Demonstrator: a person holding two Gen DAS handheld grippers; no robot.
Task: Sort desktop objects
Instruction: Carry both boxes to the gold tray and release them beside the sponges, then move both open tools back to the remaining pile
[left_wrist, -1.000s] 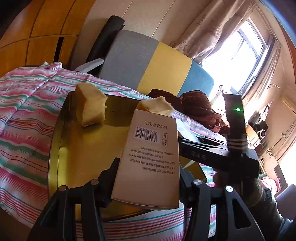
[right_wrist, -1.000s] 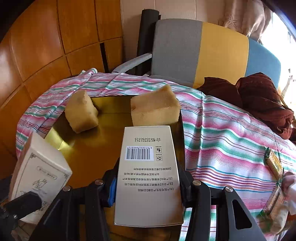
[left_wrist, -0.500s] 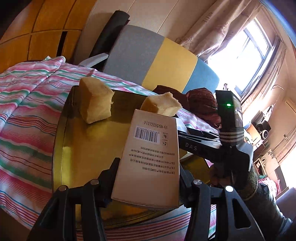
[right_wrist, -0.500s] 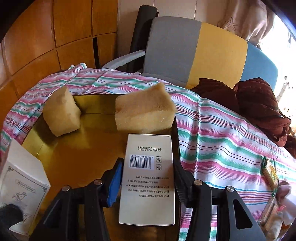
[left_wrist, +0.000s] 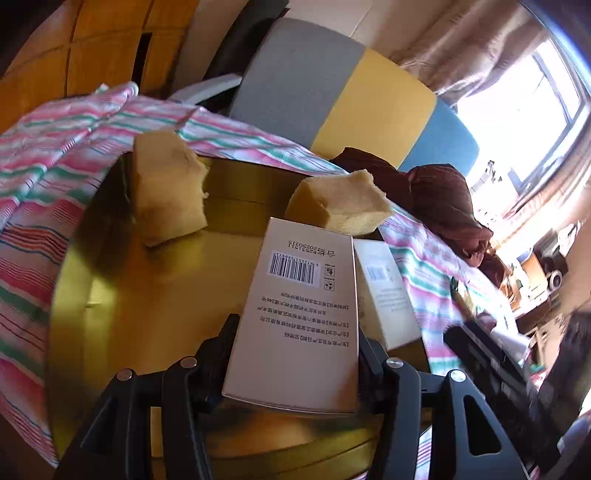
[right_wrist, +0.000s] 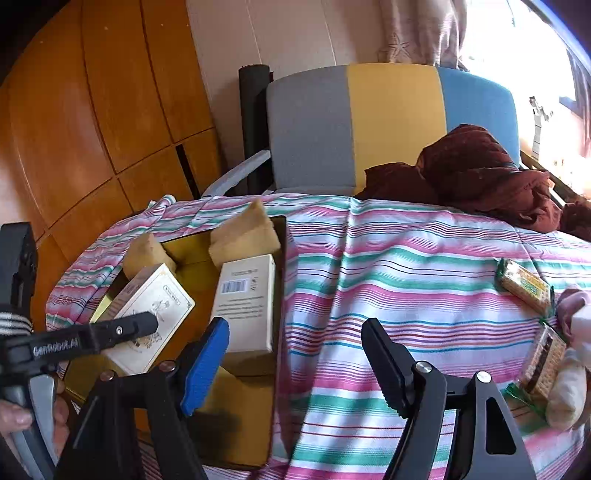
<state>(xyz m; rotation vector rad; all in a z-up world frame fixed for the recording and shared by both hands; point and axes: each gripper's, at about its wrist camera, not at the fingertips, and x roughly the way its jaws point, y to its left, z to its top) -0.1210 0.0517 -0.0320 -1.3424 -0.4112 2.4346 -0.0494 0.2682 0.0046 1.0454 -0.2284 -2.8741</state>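
Left gripper (left_wrist: 295, 354): I am clamping the beige box (left_wrist: 299, 314) between both fingers, holding it above the gold tray (left_wrist: 147, 295).
Right gripper (right_wrist: 295, 354): I am holding it wide apart, gripping nothing.
White box (right_wrist: 247, 299): lying in the tray, beside the sponges (right_wrist: 243, 236).
Snack packets (right_wrist: 524, 284): lying on the striped cloth (right_wrist: 388, 277).

You have two boxes (right_wrist: 247, 301) in the gold tray (right_wrist: 236, 417): one lying flat by the tray's right wall, one (left_wrist: 299, 314) pinched between the left gripper (left_wrist: 295, 354) fingers above the tray. Two sponge chunks (right_wrist: 243, 236) sit at the tray's far end, one (left_wrist: 166, 192) left, one (left_wrist: 343, 208) right. Well to the right of the tray, on the striped cloth (right_wrist: 388, 266), you can count two snack packets (right_wrist: 524, 284), the second (right_wrist: 543, 363) nearer you. Two grippers; the right gripper (right_wrist: 295, 354) gapes empty.
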